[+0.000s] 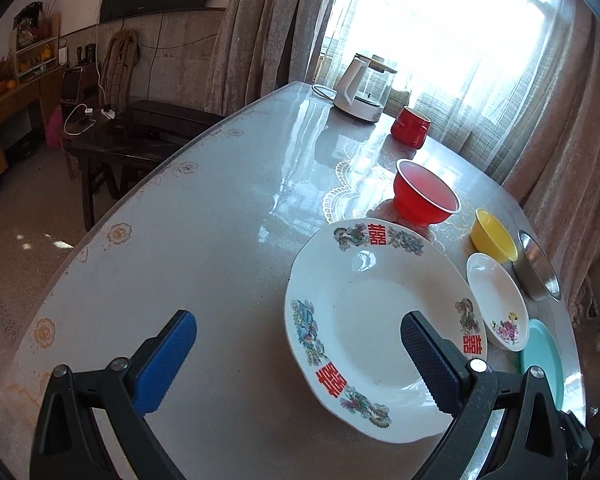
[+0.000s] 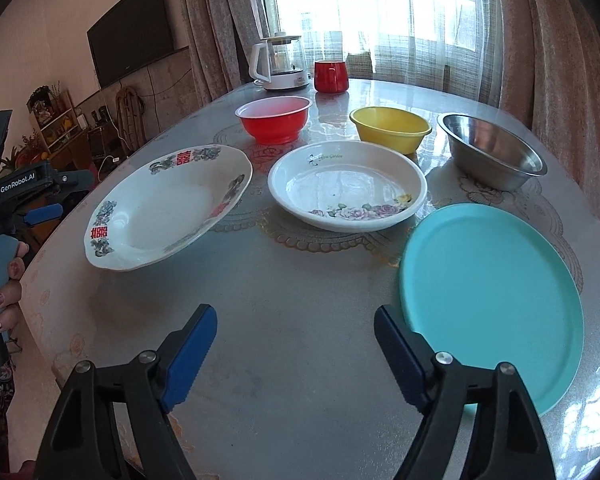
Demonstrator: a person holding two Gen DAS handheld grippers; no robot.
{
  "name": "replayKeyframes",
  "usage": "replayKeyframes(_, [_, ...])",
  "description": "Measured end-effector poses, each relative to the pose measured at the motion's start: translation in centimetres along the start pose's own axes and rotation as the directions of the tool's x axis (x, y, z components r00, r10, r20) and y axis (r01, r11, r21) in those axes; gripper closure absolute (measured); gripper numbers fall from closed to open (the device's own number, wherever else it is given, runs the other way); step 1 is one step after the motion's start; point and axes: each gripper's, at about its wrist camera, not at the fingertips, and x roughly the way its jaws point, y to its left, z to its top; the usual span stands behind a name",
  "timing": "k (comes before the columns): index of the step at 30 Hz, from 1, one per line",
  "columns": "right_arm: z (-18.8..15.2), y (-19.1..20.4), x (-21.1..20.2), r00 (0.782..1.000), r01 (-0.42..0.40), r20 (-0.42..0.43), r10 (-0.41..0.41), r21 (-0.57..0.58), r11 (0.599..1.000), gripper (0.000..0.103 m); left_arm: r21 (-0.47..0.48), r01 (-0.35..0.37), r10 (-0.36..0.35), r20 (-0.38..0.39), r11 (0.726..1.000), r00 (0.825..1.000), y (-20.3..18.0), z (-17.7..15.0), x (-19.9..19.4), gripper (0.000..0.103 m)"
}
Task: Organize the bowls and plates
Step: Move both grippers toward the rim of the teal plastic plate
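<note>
- Left gripper [image 1: 298, 354]: jaws spread wide, holding nothing, above the tabletop's [image 2: 292, 340] near left edge, over the patterned plate [image 2: 168, 206].
- Right gripper [image 2: 294, 344]: jaws apart, empty, near edge, beside the teal plate [image 2: 492, 304].
- Mid-table: flowered dish [image 2: 348, 188].
- Behind it: red bowl [image 2: 274, 118], yellow bowl [image 2: 390, 128], steel bowl [image 2: 492, 152].

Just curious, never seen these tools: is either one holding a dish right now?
No. The left hand-held gripper and the right hand-held gripper are both open and hold nothing.
</note>
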Motion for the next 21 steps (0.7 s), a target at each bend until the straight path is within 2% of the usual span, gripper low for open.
replayKeyframes(2, [0.0, 0.2, 0.1, 1.0, -0.007, -0.005, 0.007, -0.009, 1.0, 0.021, -0.004, 0.001, -0.001, -0.007, 1.0, 1.0, 0.4, -0.1, 0.5, 0.0])
replayKeyframes(4, [0.2, 0.2, 0.1, 1.0, 0.013, -0.007, -0.013, -0.022, 1.0, 0.026, -0.027, -0.012, 0.011, -0.015, 1.0, 1.0, 0.6, -0.2, 0.7, 0.0])
replayKeyframes(6, [0.4, -0.4, -0.3, 0.999, 0.049, 0.009, -0.048, -0.025, 0.998, 0.028, -0.042, 0.029, -0.029, 0.005, 0.999, 1.0, 0.6, -0.6, 0.1, 0.0])
replayKeyframes(9, [1.0, -3.1, -1.5, 0.986, 0.157, 0.049, -0.157, 0.002, 0.988, 0.028, -0.026, 0.083, -0.082, 0.026, 0.996, 0.996, -0.8, -1.3, -1.1, 0.0])
replayKeyframes(12, [1.8, -7.6, -2.5, 0.968, 0.243, 0.053, -0.247, 0.067, 0.968, 0.028, 0.041, 0.155, -0.156, 0.021, 0.987, 0.988, -3.5, -2.0, -2.1, 0.0])
replayKeyframes(15, [2.5, -12.5, -2.8, 0.947, 0.315, 0.018, -0.32, 0.123, 0.941, 0.028, 0.118, 0.229, -0.23, -0.004, 0.966, 0.973, -7.0, -3.0, -3.0, 0.0])
replayKeyframes(19, [3.1, -17.9, -2.5, 0.917, 0.397, -0.037, -0.396, 0.145, 0.906, 0.028, 0.222, 0.346, -0.34, -0.067, 0.912, 0.938, -12.6, -4.9, -3.9, 0.002])
replayKeyframes(21, [3.1, -19.8, -2.2, 0.911, 0.413, -0.052, -0.41, 0.147, 0.899, 0.029, 0.273, 0.386, -0.371, -0.105, 0.881, 0.923, -15.5, -5.9, -4.0, 0.004])
